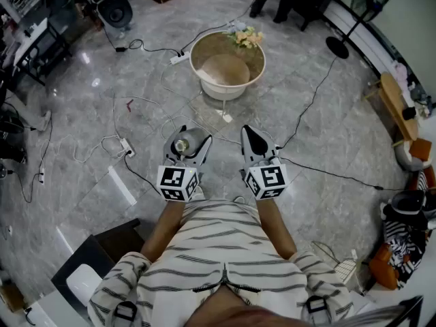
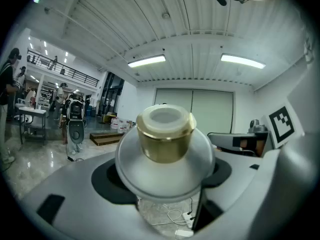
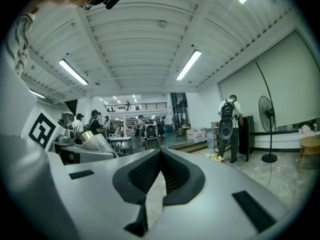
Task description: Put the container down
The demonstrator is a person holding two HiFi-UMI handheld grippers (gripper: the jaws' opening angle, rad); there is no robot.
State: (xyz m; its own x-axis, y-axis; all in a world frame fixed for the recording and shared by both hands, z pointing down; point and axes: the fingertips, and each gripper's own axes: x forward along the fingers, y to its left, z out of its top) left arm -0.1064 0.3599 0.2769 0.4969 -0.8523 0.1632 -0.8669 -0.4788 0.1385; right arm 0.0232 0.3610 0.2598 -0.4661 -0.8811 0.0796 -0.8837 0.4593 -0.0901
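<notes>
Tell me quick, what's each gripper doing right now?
Left gripper: closed on the container, a clear one with a gold cap.
Right gripper: jaws closed together, holding nothing.

Bare floor [image 1: 327,135] lies right of centre, crossed by one cable [image 1: 334,176]. A basin [image 1: 228,89] blocks upper centre; loose cords [image 1: 88,152] and a power strip [image 1: 126,148] clutter the left.
</notes>
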